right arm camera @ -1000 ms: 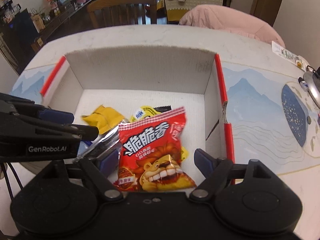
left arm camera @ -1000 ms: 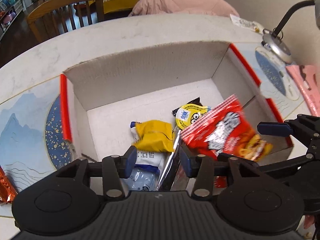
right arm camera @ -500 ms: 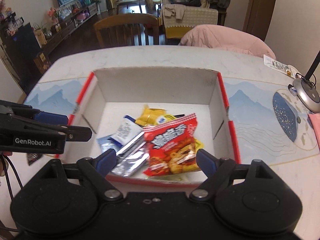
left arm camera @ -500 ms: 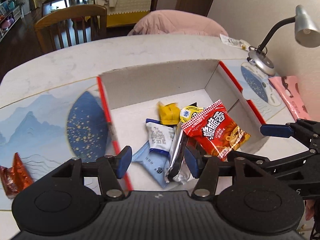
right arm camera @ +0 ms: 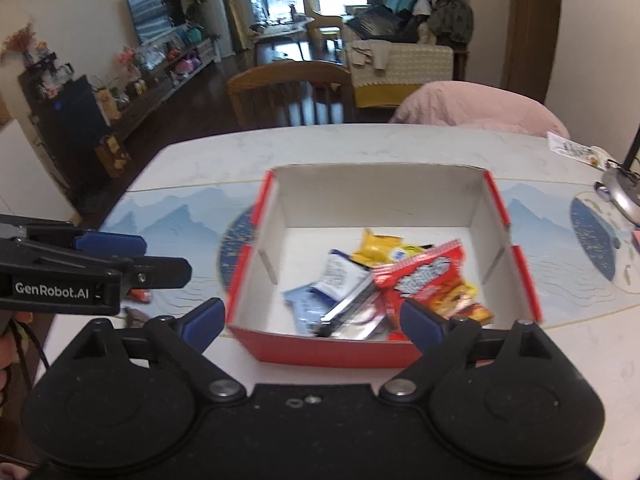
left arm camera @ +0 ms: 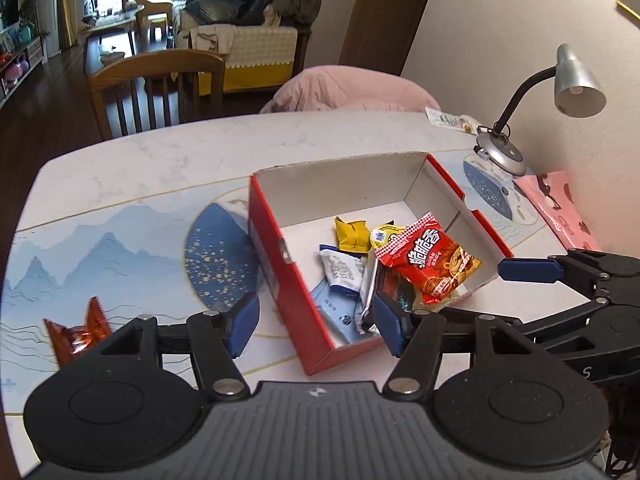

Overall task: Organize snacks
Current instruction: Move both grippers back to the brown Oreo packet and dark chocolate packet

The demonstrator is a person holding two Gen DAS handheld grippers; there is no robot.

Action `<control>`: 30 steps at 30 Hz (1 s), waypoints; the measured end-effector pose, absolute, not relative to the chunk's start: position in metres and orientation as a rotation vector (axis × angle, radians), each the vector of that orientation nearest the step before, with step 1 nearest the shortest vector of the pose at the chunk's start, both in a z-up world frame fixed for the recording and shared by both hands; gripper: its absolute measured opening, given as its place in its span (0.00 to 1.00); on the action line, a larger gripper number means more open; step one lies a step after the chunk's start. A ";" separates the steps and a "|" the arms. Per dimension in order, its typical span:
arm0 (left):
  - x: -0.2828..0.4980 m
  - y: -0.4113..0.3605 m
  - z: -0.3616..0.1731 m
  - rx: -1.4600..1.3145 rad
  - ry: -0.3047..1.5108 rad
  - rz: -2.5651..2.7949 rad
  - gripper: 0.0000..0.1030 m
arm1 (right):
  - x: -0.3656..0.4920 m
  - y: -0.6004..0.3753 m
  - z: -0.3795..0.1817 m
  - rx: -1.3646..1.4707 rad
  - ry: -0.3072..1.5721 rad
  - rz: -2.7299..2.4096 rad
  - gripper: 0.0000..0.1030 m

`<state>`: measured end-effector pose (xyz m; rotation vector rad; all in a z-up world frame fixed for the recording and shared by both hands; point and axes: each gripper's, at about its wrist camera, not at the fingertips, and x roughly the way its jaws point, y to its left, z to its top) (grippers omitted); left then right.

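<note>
A red cardboard box [left arm camera: 280, 248] with a white inside stands on the table; it also shows in the right wrist view [right arm camera: 332, 346]. It holds a red lion snack bag [left arm camera: 432, 264] [right arm camera: 432, 280], a yellow packet [left arm camera: 352, 234] [right arm camera: 380, 248], a white-and-blue packet [left arm camera: 342, 270] and a silver wrapper [right arm camera: 352, 308]. An orange wrapper [left arm camera: 78, 330] lies on the table left of the box. My left gripper [left arm camera: 316, 326] is open and empty above the box's near left corner. My right gripper [right arm camera: 310, 318] is open and empty above the box's near wall.
A desk lamp [left arm camera: 540, 96] stands at the table's right back, with a pink sheet [left arm camera: 560, 208] beside it. A wooden chair [left arm camera: 156, 88] and a pink-covered seat [left arm camera: 352, 88] stand behind the table. A small packet [left arm camera: 452, 118] lies at the far edge.
Both grippers have pulled back and up from inside the box. The red lion bag, between the right gripper's fingers a second ago, now lies in the box.
</note>
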<state>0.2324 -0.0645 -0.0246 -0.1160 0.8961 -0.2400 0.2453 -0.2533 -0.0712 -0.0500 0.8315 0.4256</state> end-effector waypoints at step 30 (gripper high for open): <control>0.207 0.119 -0.079 0.048 0.917 -0.106 0.73 | 0.207 -0.072 -0.132 -0.180 0.936 0.676 0.99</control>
